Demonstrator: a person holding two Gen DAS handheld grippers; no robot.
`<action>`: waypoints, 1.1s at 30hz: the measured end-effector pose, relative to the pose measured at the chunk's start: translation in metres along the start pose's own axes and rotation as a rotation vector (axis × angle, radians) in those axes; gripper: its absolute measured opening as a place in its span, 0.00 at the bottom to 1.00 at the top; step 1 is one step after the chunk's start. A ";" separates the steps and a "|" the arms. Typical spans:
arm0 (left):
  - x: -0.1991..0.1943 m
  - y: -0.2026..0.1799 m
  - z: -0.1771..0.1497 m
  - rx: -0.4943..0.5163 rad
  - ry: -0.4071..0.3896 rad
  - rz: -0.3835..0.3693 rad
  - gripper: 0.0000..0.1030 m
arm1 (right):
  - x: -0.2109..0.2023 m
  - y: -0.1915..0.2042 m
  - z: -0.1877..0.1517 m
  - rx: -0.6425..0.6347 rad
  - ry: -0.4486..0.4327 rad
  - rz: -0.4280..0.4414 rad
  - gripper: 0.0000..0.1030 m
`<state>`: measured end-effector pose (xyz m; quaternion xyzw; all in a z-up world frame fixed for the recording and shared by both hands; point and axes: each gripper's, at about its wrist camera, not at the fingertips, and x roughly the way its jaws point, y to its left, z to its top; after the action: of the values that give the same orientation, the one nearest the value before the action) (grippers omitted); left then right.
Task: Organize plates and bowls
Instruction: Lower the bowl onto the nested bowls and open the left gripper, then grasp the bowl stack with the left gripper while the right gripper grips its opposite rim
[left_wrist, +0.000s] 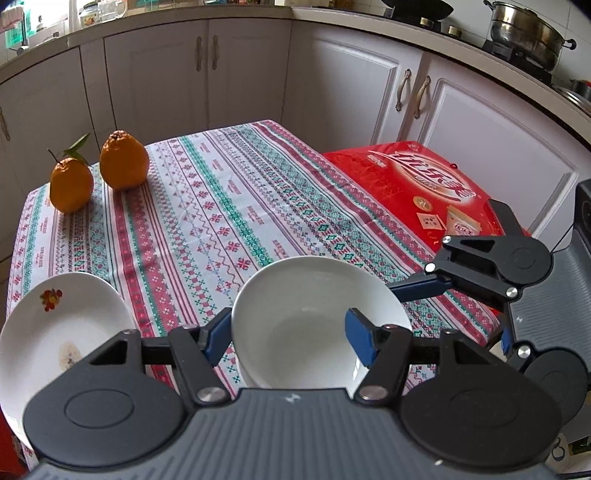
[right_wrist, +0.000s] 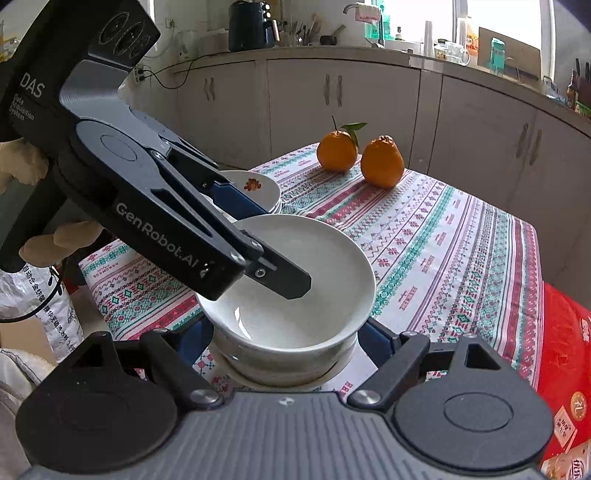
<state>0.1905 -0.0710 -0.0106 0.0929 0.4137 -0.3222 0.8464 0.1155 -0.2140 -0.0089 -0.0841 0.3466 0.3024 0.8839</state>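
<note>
The white bowl (left_wrist: 295, 295) sits right in front of the left gripper (left_wrist: 288, 339). One blue pad is outside the bowl's wall at 9 o'clock and the other is inside at 3 o'clock. The jaws are nearly pressed together and pinch the bowl by its wall.

In the right wrist view this bowl sits in a second bowl (right_wrist: 280, 373), just under it. The right gripper (right_wrist: 284, 339) has its pads spread wide, one on each side of the bottom bowl at 9 and 3 o'clock. Can't tell if they squeeze it or just stand beside it.

Counted, big to small: 1 red box (left_wrist: 424, 184) off the table's edge at 2 o'clock, 1 plate w/ a red flower (left_wrist: 55, 332) at 8 o'clock on top of a small stack (can't count the rest), 2 bowls, 2 oranges (left_wrist: 96, 173) side by side at 10 o'clock, far from the bowls.

All of it sits on a table w/ a striped cloth (left_wrist: 221, 206) in red, green and white. It's a kitchen, w/ pale cupboards (left_wrist: 166, 74) all around and a steel pot (left_wrist: 524, 33) on the stove at 1 o'clock.
</note>
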 end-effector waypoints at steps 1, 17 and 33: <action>0.001 0.000 -0.001 -0.002 0.000 -0.004 0.62 | 0.000 0.000 -0.001 0.001 0.003 0.000 0.86; 0.009 0.008 -0.006 -0.027 0.005 -0.023 0.62 | 0.002 0.000 -0.001 0.002 0.011 0.002 0.86; -0.013 0.006 -0.012 0.012 -0.048 -0.015 0.77 | -0.015 0.005 0.000 -0.014 -0.055 0.019 0.97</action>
<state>0.1807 -0.0551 -0.0094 0.0869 0.3922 -0.3331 0.8530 0.1040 -0.2171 0.0011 -0.0787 0.3209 0.3154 0.8896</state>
